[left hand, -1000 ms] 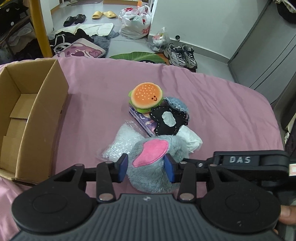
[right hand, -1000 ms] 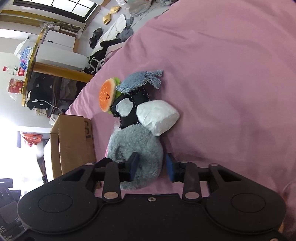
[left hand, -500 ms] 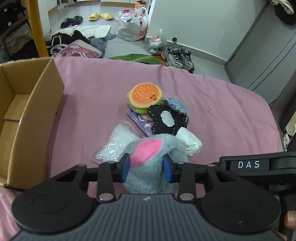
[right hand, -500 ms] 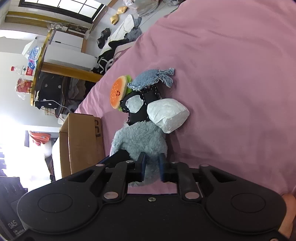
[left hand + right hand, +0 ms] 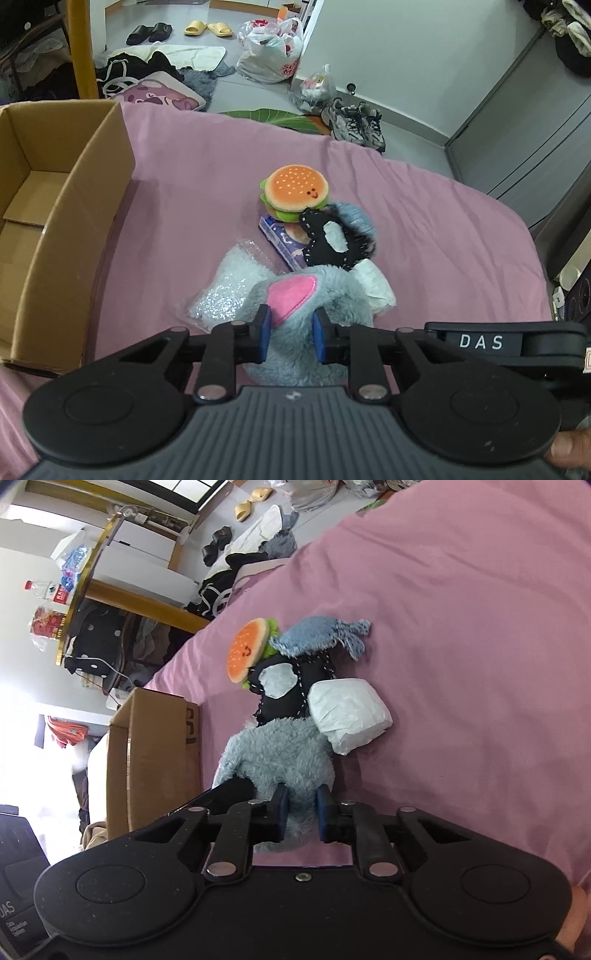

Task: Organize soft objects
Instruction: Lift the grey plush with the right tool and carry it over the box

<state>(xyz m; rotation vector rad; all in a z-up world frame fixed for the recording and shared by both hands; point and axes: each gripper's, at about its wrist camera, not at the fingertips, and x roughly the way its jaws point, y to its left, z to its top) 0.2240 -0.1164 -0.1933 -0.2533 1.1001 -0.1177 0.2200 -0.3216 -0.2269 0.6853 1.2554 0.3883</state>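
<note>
A grey plush toy [image 5: 325, 295] with a pink ear [image 5: 290, 297] lies on the pink sheet, also in the right wrist view as grey plush toy [image 5: 280, 749]. My left gripper [image 5: 290, 332] is shut on its ear end. My right gripper [image 5: 300, 812] is shut on its other end. Behind it lie a burger plush [image 5: 295, 190], a black felt piece [image 5: 328, 243], a blue knitted item [image 5: 317, 637], a white wrapped pad [image 5: 349, 714], a glittery bag [image 5: 231, 286] and a purple packet [image 5: 282, 242]. An open cardboard box [image 5: 74, 206] stands at the left.
The pink-sheeted bed [image 5: 424, 236] ends at its far edge, with shoes [image 5: 354, 123], bags [image 5: 271, 55] and clothes on the floor beyond. A grey cabinet [image 5: 535, 129] stands at the right. A round table with bottles [image 5: 48, 590] shows in the right wrist view.
Both grippers have closed on the grey plush toy, the right one from wide open. The toy has lifted slightly and both views have pulled back a little.
</note>
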